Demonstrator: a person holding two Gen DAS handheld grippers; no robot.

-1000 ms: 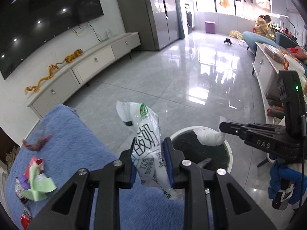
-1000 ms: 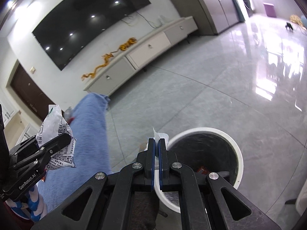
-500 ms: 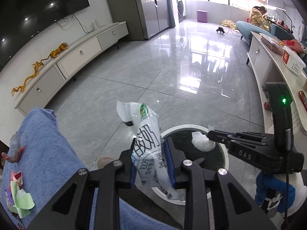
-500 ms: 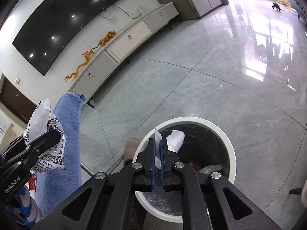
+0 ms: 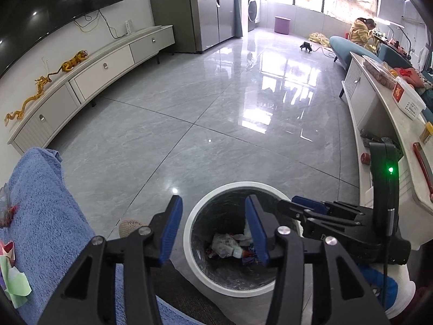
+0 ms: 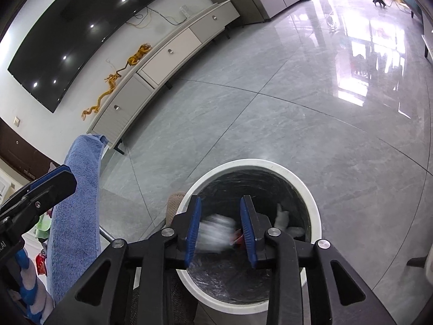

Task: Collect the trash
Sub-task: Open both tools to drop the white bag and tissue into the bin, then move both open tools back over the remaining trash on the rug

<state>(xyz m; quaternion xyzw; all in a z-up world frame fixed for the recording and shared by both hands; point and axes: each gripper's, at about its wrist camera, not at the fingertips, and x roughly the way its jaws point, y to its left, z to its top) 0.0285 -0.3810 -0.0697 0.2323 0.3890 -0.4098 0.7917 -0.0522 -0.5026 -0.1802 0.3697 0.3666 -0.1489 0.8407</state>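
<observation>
Both grippers have released over the trash bin (image 5: 189,230): left gripper (image 5: 213,227) and right gripper (image 6: 220,226) gape empty, white snack bag (image 6: 216,230) dropping inside, blurred.

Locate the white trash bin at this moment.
In both wrist views the white trash bin stands on the grey floor directly below both open grippers, just right of the blue towel.

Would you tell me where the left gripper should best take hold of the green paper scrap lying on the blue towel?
Probably its raised, creased edge, from above with the open left gripper. The green paper scrap lies crumpled on the blue towel, so a raised fold gives something to close on; flatter parts would pinch towel too.
</observation>
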